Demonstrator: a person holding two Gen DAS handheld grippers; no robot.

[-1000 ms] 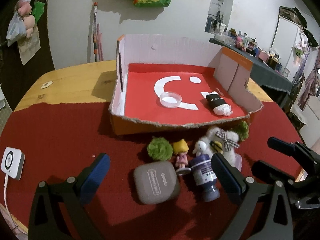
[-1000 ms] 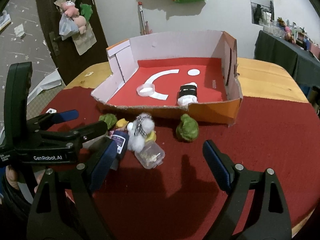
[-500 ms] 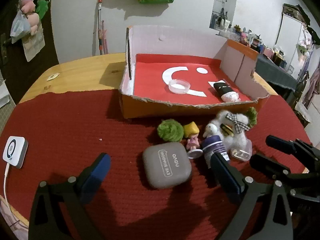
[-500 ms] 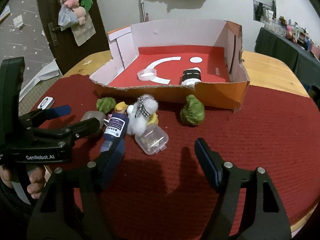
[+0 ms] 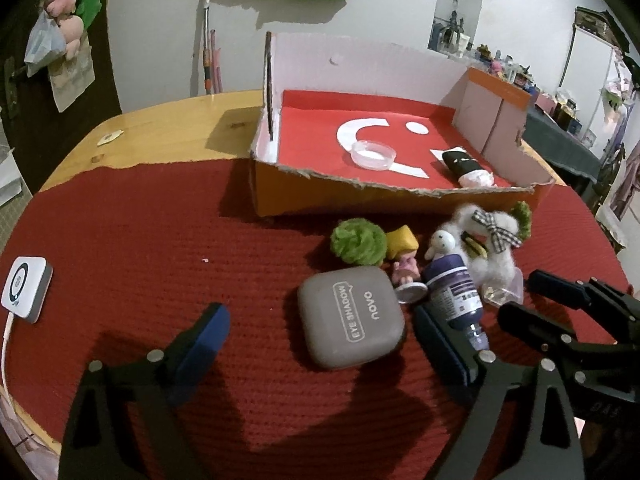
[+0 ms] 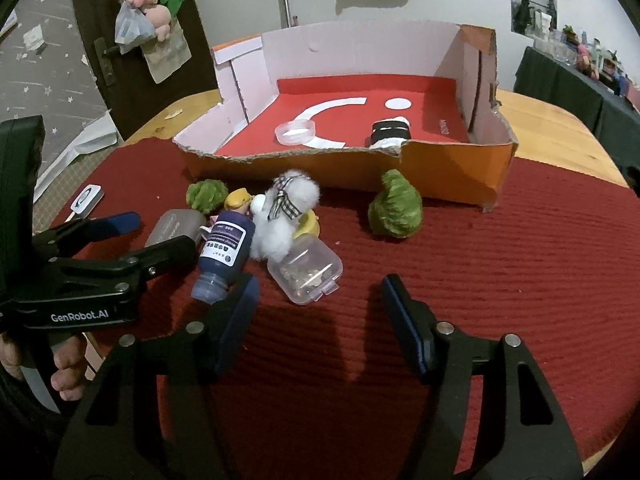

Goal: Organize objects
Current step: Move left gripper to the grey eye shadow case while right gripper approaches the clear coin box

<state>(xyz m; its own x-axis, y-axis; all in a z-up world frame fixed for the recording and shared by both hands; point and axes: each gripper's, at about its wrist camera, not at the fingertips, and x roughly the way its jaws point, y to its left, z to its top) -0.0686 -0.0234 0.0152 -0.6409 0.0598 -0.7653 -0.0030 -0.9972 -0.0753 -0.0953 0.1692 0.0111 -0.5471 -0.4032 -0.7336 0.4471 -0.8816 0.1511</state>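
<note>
On the red cloth a grey eye shadow case (image 5: pixel 352 316) lies between the fingers of my left gripper (image 5: pixel 320 328), whose jaws are closing; the pads stay clear of it. Beside it cluster a dark blue bottle (image 5: pixel 454 292), a small doll (image 5: pixel 404 264), a white plush with a checked bow (image 5: pixel 488 248) and a green pom-pom (image 5: pixel 358 240). My right gripper (image 6: pixel 320 296) is closing too, with a clear plastic box (image 6: pixel 306 274) just ahead of its tips, untouched. The cardboard box (image 6: pixel 440 176) holds a clear round dish (image 6: pixel 295 132) and a black-and-white roll (image 6: pixel 390 132).
A second green pom-pom (image 6: pixel 394 210) sits against the box front. A white device on a cable (image 5: pixel 24 288) lies at the cloth's left edge. A hand (image 6: pixel 60 368) holds the left gripper's handle. The wooden table (image 5: pixel 160 128) shows behind the cloth.
Both grippers have come closer to the cluster of objects. The right jaws have narrowed clearly, the left jaws slightly. Nothing on the cloth has moved.
</note>
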